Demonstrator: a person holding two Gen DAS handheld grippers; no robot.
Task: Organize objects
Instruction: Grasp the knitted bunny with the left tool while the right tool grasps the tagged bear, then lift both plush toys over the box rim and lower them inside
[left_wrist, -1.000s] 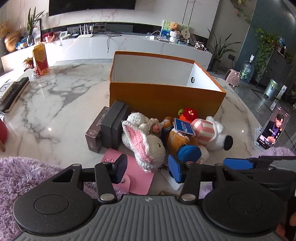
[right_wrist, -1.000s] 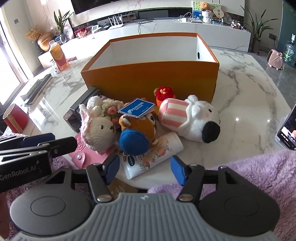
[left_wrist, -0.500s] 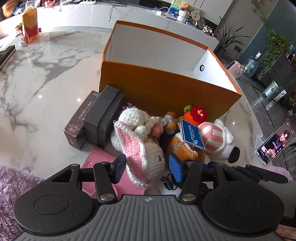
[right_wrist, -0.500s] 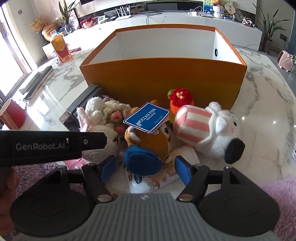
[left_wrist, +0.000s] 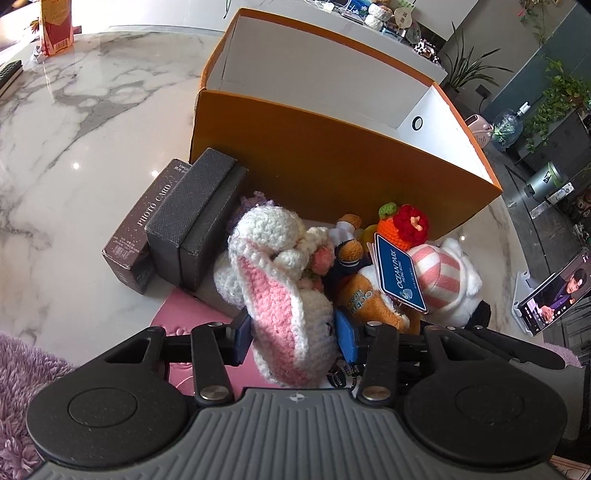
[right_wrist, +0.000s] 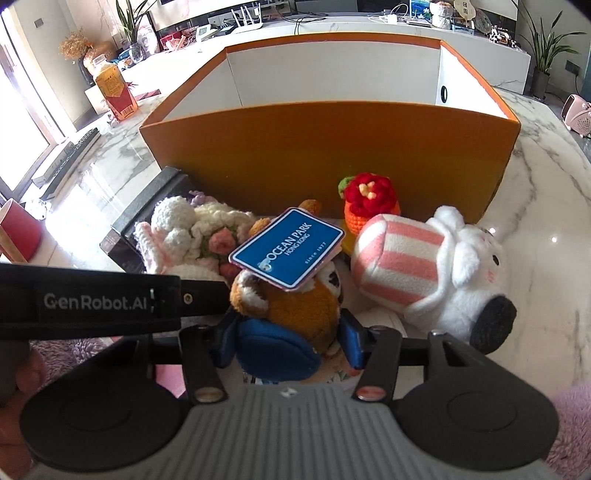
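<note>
- Crocheted white-and-pink bunny (left_wrist: 284, 314) lies before the empty orange cardboard box (left_wrist: 332, 166); left gripper (left_wrist: 291, 341) closing around it.
- Right gripper (right_wrist: 288, 341) closing around the brown plush's blue foot (right_wrist: 275, 354).
- Grasping step; next, lift both over the wall.

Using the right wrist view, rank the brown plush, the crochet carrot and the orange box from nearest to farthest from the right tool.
1. Brown plush: between the closing pads of the right tool.
2. Crochet carrot: behind it, slightly right.
3. Orange box: at the back, behind the carrot.
</note>
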